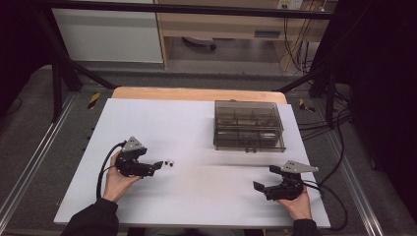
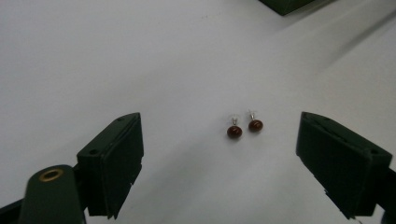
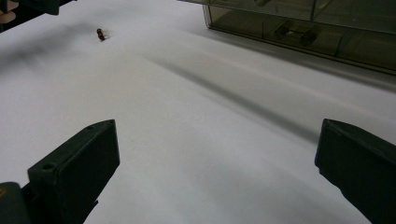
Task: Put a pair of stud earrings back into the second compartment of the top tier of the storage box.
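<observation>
Broadly, a white table (image 1: 196,196) carries everything, and both grippers rest low on it with nothing held. Ahead of the right gripper (image 1: 269,178) and slightly to its outer side stands a smoky clear organiser box (image 1: 249,125), its lid down; in the right gripper view its near wall (image 3: 299,35) shows a small catch or hinge, though the tinted plastic makes the compartments' contents impossible to read, and the box runs off the frame's top and right edge. The right gripper has its jaws spread wide over bare tabletop, well apart from the box, probably waiting to steady or open it.

The left gripper (image 1: 158,165) lies on its side with its jaws pointing toward the middle of the table, also spread wide. Just in front of its tips sit two small reddish-brown stud earrings (image 1: 170,162) (beads with thin silvery posts), touching or nearly so. In the left gripper view the earrings (image 2: 245,128) lie between the open jaws, nearer the right-hand one and a little beyond the pads. That alignment suggests a pinch is being lined up, likely to move them into the box. From the right gripper view they are only a dark speck (image 3: 100,33) far off, their posts too fine to resolve.
</observation>
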